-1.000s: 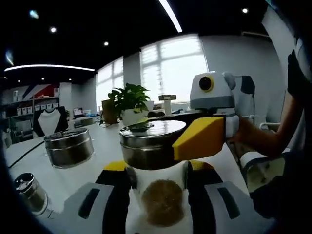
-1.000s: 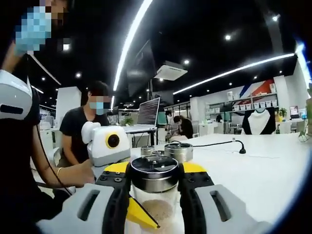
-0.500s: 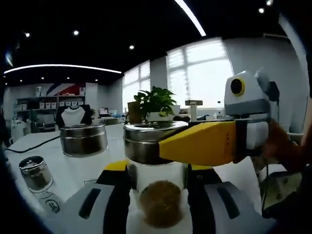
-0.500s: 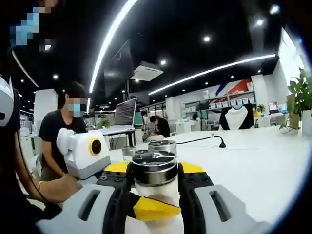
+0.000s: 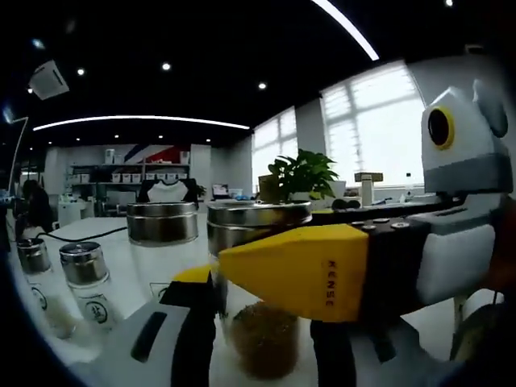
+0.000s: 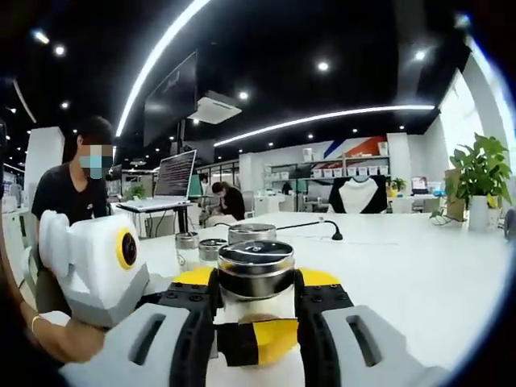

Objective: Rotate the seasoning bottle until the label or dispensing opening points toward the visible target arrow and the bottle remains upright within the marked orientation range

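Bottle stands upright on the white table, glass body with brown seasoning in the bottom and a steel cap. Left gripper has its black jaws closed against the glass body, one on each side, low down. Right gripper comes in from the opposite side and is clamped on the same bottle higher up, its jaws at the neck just under the cap. In the left gripper view the right gripper's yellow fingertip crosses in front of the bottle, level and pointing left. In the right gripper view the left gripper shows at lower left with a hand behind it. Three more steel-capped jars stand near, apart from the held bottle.
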Tool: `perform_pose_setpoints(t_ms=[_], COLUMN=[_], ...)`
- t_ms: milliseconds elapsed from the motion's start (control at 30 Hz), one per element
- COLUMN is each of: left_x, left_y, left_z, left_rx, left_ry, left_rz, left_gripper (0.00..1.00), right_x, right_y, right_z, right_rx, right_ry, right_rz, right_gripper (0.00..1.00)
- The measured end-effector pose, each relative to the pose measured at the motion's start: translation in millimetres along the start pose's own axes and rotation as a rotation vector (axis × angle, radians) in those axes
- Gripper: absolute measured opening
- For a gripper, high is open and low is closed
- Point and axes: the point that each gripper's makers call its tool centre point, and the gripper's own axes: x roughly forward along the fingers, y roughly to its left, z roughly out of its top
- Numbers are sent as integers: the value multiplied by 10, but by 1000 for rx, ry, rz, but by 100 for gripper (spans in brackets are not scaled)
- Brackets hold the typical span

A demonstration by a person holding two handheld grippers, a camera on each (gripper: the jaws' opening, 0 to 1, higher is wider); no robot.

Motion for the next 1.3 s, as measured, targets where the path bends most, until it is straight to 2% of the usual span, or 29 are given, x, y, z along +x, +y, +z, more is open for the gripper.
perform_pose_setpoints(t_ms=[67,100,133,300,400,500,600,667,800,900,1033,1200,1267,1300], left_x=[-12,-18,-25,-103,-145,-146,-166,-188,-228,-214,-205,-202,-193,-190], left_y=[9,8,16,34,17,27,25,15,-5,-18,-77,-114,-111,-132], left_z=[-6,-10,-14,-14,-22,-19,-30,-35,-30,-30,-34,-40,-41,-41], left_rx=[11,15,20,40,62,60,41,65,48,68,99,117,126,158], left_ry=[8,13,15,3,4,-1,21,32,19,32,35,49,59,65], left_rz=[37,46,57,130,138,125,97,63,2,-56,-150,-247,-253,-268], left_gripper=[46,46,46,46,47,47,46,46,45,45,46,47,48,48], right_x=[23,34,26,55,44,46,47,36,45,39,18,1,-10,-13], right_y=[15,42,69,102,110,85,108,88,82,168,148,160,194,206], right_z=[-4,-19,-31,-38,-39,-33,-30,-33,-22,-16,-18,-27,-31,-30], right_rx=[15,-36,-53,-80,-78,-89,-140,-133,-118,-112,-109,-108,-100,-102], right_ry=[7,33,52,66,56,56,44,38,34,15,14,18,15,14], right_rz=[1,4,3,-40,-82,-79,-38,-11,86,183,265,330,353,362], right_gripper=[39,40,41,43,38,37,37,37,37,37,37,37,37,37])
